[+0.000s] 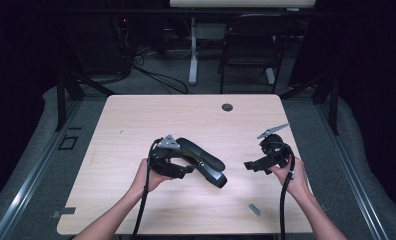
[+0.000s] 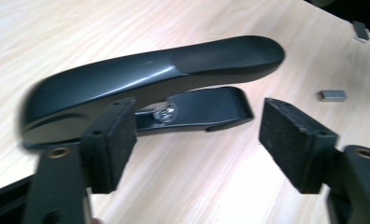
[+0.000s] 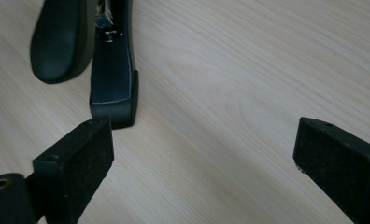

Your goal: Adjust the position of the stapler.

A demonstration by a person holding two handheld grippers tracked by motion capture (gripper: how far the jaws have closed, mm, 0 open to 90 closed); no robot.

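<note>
Stapler first: a large black plastic-and-metal desk stapler lies near the middle of the pale wooden table, slightly toward the person's side, its long body running diagonally from far-left to near-right.

Both forearms come in from the bottom of the high view. The left hand grips the left gripper with the wrist turned inward, so the tool points right, toward the stapler. The right hand holds the right gripper pointing left, with its grey three-cornered plate raised behind it.

In the left gripper view the stapler shows a smooth, rounded dark-grey top handle lifted away from the flatter black base, with a shiny metal part visible in the gap between them. The right gripper view shows the stapler end-on, the base's blunt tip resting on the wood.

The left gripper has its jaws spread wide and grasps nothing; one pad overlaps the stapler's side in that view, but contact cannot be confirmed. The right gripper is likewise released, jaws far apart over bare wood, one pad just beside the base's tip, holding nothing.

A small grey metal block of staples lies apart on the table near the person's right forearm.
</note>
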